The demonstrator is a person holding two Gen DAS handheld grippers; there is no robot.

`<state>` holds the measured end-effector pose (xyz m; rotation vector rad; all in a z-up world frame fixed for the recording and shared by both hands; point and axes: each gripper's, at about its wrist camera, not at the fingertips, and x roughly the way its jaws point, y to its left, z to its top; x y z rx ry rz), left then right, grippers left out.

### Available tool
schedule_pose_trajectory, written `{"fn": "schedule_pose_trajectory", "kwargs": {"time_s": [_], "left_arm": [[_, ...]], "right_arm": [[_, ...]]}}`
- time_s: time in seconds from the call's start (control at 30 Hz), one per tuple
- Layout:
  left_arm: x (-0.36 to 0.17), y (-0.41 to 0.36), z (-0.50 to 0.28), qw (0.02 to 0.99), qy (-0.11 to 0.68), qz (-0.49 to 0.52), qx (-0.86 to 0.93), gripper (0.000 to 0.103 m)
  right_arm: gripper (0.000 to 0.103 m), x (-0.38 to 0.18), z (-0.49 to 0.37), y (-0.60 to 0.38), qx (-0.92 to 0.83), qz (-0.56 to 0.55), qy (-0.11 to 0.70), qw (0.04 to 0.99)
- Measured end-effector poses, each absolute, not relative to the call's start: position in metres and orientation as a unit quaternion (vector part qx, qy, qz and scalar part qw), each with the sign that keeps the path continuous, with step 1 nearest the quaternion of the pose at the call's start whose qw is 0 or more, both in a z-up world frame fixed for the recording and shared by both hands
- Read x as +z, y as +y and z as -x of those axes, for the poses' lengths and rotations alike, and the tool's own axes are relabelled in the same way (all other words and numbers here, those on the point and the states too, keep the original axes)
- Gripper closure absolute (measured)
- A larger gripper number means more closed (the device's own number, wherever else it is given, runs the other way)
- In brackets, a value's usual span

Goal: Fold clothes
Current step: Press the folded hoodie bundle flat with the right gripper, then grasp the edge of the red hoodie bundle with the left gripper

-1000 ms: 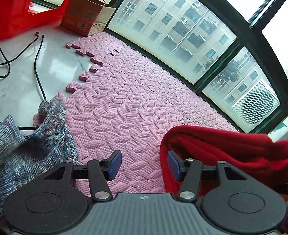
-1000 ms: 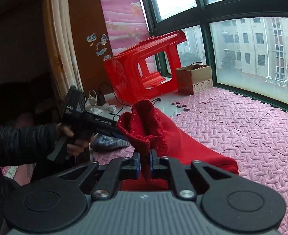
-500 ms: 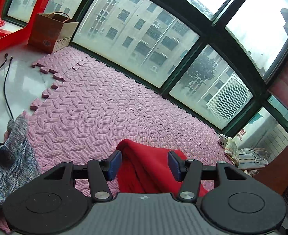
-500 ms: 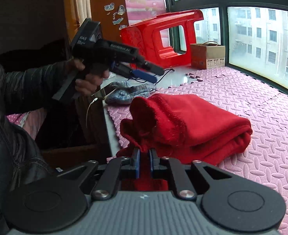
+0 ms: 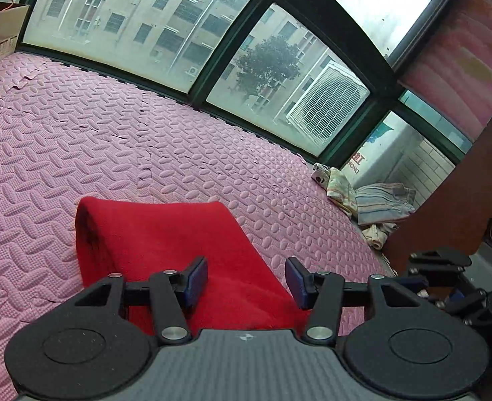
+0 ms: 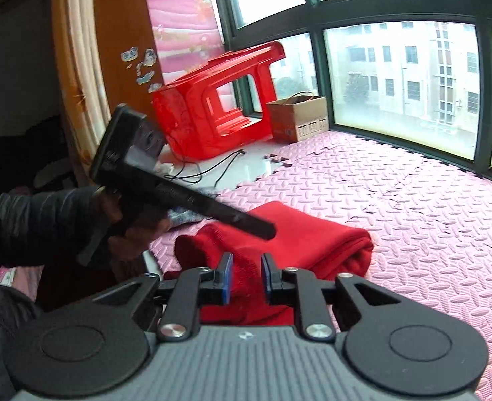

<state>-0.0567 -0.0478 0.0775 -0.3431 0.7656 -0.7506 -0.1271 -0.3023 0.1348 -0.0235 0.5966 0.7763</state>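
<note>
A red knitted garment [image 5: 165, 234] lies folded on the pink foam mat [image 5: 78, 127]. My left gripper [image 5: 246, 280] is open and empty, hovering just over the garment's near end. In the right wrist view the same folded garment [image 6: 316, 237] lies on the mat, and my right gripper [image 6: 246, 280] stands open with its pads either side of a red fold, not clamping it. The left gripper's body [image 6: 179, 197], held in a hand, crosses above the garment's left part.
A red plastic stool [image 6: 212, 100] and a cardboard box [image 6: 299, 117] stand by the window. Black cables [image 6: 212, 167] lie on the white sill. A grey knit piece [image 6: 182, 215] peeks behind the left gripper. Striped cloths [image 5: 379, 197] lie at the mat's far right corner.
My right gripper has opened and let go of the red fold, which now rests on the mat. My left gripper has swung right over the red garment, away from the grey knit.
</note>
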Motion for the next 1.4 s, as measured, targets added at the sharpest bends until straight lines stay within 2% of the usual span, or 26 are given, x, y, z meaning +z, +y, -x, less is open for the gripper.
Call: {"fn": "schedule_pose_trajectory", "kwargs": {"time_s": [0.07, 0.17, 0.47, 0.63, 0.9, 1.07, 1.17, 1.23, 1.4], "left_arm": [[0.074, -0.049, 0.069, 0.842, 0.363, 0.155, -0.367, 0.049], [0.07, -0.05, 0.082, 0.841, 0.364, 0.142, -0.375, 0.049], [0.061, -0.051, 0.102, 0.841, 0.364, 0.119, -0.382, 0.049], [0.052, -0.061, 0.11, 0.844, 0.364, 0.082, -0.386, 0.049], [0.051, -0.066, 0.118, 0.852, 0.349, 0.059, -0.385, 0.048], [0.05, -0.066, 0.118, 0.855, 0.347, 0.061, -0.382, 0.047], [0.048, -0.067, 0.119, 0.857, 0.343, 0.061, -0.38, 0.047], [0.046, -0.069, 0.119, 0.859, 0.34, 0.059, -0.378, 0.047], [0.045, -0.068, 0.12, 0.861, 0.336, 0.063, -0.378, 0.046]], "right_arm": [[0.078, 0.133, 0.112, -0.298, 0.358, 0.011, 0.285, 0.889], [0.076, 0.125, 0.089, -0.285, 0.344, 0.007, 0.293, 0.892], [0.076, 0.073, 0.066, -0.251, 0.335, 0.036, 0.346, 0.876], [0.077, 0.045, 0.071, -0.262, 0.322, 0.001, 0.369, 0.872], [0.077, 0.075, 0.047, -0.262, 0.306, 0.002, 0.349, 0.885], [0.076, 0.064, 0.01, -0.251, 0.257, 0.015, 0.352, 0.9], [0.088, 0.042, -0.004, -0.249, 0.241, 0.025, 0.376, 0.894], [0.088, 0.032, -0.004, -0.245, 0.245, 0.043, 0.372, 0.894], [0.082, 0.057, 0.001, -0.225, 0.275, 0.095, 0.365, 0.885]]}}
